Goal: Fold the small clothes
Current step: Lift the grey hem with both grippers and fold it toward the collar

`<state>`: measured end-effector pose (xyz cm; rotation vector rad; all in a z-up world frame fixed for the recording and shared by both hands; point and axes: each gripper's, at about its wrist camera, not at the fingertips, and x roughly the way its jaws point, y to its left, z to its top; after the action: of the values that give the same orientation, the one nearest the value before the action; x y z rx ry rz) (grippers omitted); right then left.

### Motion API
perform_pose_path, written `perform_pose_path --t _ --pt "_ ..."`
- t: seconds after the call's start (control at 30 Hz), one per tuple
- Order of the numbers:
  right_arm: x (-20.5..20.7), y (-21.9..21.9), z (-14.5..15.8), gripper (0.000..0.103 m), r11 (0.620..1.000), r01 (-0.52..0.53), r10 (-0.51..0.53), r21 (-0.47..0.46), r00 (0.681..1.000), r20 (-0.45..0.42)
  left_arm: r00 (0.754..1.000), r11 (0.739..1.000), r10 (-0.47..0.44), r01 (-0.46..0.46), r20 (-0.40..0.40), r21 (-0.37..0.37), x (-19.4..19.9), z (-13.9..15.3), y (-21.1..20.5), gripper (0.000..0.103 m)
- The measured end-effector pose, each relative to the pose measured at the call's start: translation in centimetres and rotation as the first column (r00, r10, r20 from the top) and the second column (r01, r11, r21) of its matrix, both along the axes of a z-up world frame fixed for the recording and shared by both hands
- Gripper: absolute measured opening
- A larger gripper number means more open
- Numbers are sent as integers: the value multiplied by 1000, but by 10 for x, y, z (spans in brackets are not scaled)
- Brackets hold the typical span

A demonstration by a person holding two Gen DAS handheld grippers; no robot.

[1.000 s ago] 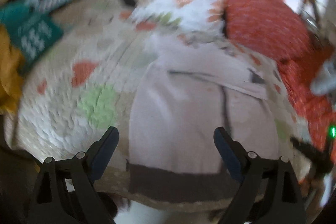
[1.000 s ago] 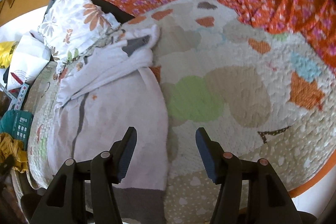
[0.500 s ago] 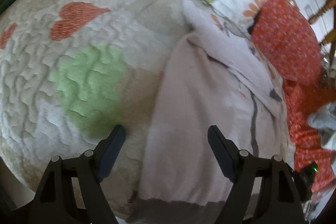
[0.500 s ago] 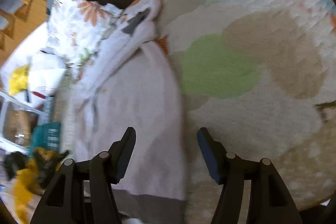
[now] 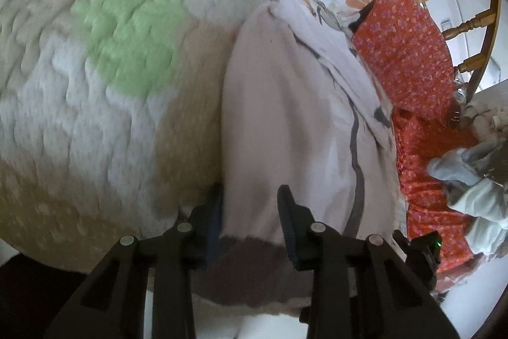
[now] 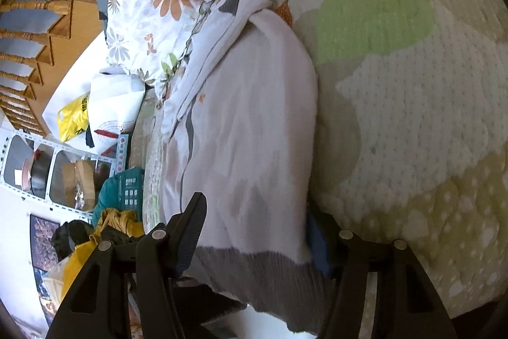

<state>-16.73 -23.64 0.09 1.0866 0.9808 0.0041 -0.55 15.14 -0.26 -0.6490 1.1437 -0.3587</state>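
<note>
A pale pink garment [image 5: 285, 104] with a grey-brown hem band lies lengthwise on a quilted mat; it also shows in the right wrist view [image 6: 247, 123]. My left gripper [image 5: 250, 221] straddles the garment's left edge near the hem, jaws narrowed around the fabric with a gap left. My right gripper [image 6: 254, 231] straddles the garment's right edge near the hem, jaws still wide, the right finger under the fabric edge. White sleeves are bunched at the far end [image 6: 241, 5].
The quilted mat [image 5: 95, 85] with green and orange hearts spreads around the garment. A floral pillow [image 6: 149, 21] and an orange flowered cushion [image 5: 409, 53] lie beyond. Other clothes [image 5: 470, 180] lie at right. Wooden chairs and a cluttered shelf [image 6: 41, 167] stand behind.
Both grippers moved down to the garment's hem corners. The left jaws narrowed around the left edge. The right gripper slid onto the right edge.
</note>
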Motion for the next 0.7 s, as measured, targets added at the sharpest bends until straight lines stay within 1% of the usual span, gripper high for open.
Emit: perform_pose_path --t 0.1,0.13,0.17,0.2,0.27,0.33,0.43,0.47,0.5,0.53,0.57,0.6,0.63,0.7 --pt "-4 8 1 60 1000 -11 11 -7 1000 -2 1000 1000 -16 16 1 4 -8 -2 -1 34" --pt "-5 11 0 59 1000 -12 12 -3 1000 -1 1000 1000 -21 21 -1 1 -10 -3 -2 36" --pt "-7 14 0 59 1000 -14 14 0 1000 -2 1000 1000 -25 25 -4 -9 -13 -4 -2 40" --pt "-9 18 -1 56 1000 -21 21 8 1000 -4 1000 999 -27 27 -7 -22 -17 -6 -2 43" --pt "-14 28 -4 54 999 -39 39 16 999 -8 999 999 -31 31 -14 -30 -22 -9 -3 46" --pt "-16 39 -4 53 998 -64 64 0 998 -13 999 999 -32 31 -11 -21 -27 -10 -5 48" --pt "-16 49 0 53 995 -82 81 -65 997 -20 999 999 -32 32 -7 1 -31 -10 -9 49" --pt "-16 52 1 51 992 -80 78 -96 997 -28 1000 999 -30 30 -7 13 -33 -9 -10 47" --pt "-17 54 2 42 989 -76 71 -127 997 -41 1000 999 -25 25 -12 42 -35 -9 -11 33" --pt "-17 55 2 31 985 -73 65 -153 996 -54 1000 995 -16 18 -17 95 -37 -9 -12 22" --pt "-17 56 3 24 980 -71 58 -188 995 -76 1000 992 -14 16 -21 126 -38 -8 -11 7" --pt "-16 56 3 13 974 -77 58 -211 994 -93 1000 994 -6 9 -25 113 -38 -7 -8 7" --pt "-15 55 4 11 974 -79 61 -210 994 -91 1000 996 13 -11 -24 94 -38 -4 -4 7" --pt "-15 53 13 10 978 -74 62 -197 996 -65 998 995 54 -56 19 82 -42 14 6 7"
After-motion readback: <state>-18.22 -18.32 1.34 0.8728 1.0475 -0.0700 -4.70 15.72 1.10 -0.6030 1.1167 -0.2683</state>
